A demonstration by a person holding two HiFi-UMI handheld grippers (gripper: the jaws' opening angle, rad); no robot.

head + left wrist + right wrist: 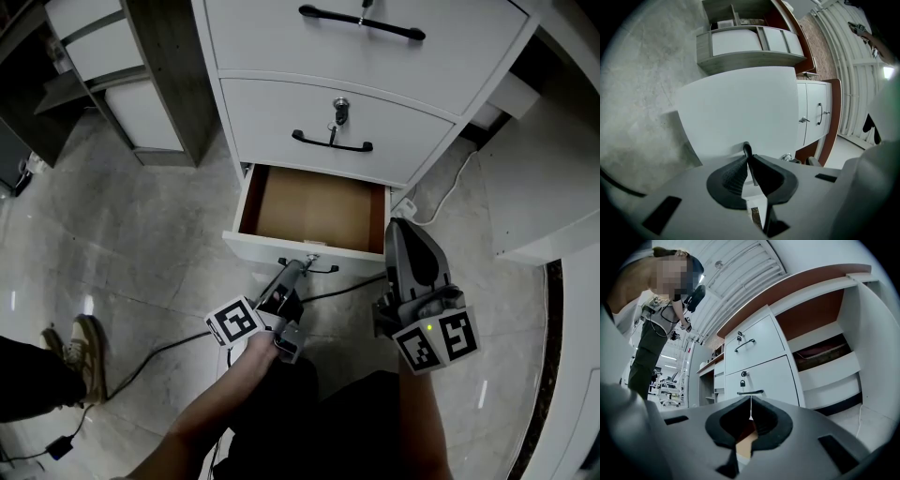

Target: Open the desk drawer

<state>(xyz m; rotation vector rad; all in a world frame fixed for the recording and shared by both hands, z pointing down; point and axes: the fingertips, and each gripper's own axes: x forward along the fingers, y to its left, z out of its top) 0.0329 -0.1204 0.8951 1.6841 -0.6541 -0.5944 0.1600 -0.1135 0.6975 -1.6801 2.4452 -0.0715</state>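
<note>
The bottom drawer (246,200) of the white desk pedestal stands pulled out, its brown inside bare. My left gripper (298,270) is at the middle of its front panel, shut on the thin black drawer handle (325,270). In the left gripper view the handle (746,152) runs between the dark pads of the left gripper (749,161), with the white drawer front (740,108) right behind. My right gripper (401,225) hovers beside the drawer's right corner; in the right gripper view the right gripper (751,405) is shut and holds nothing.
Above the open drawer are a shut middle drawer (281,108) with a key in its lock (340,110) and a top drawer (281,28). A black cable (150,354) crosses the floor. A person's shoe (80,342) is at the left, a shelf unit (150,122) beyond. A person (656,333) stands nearby.
</note>
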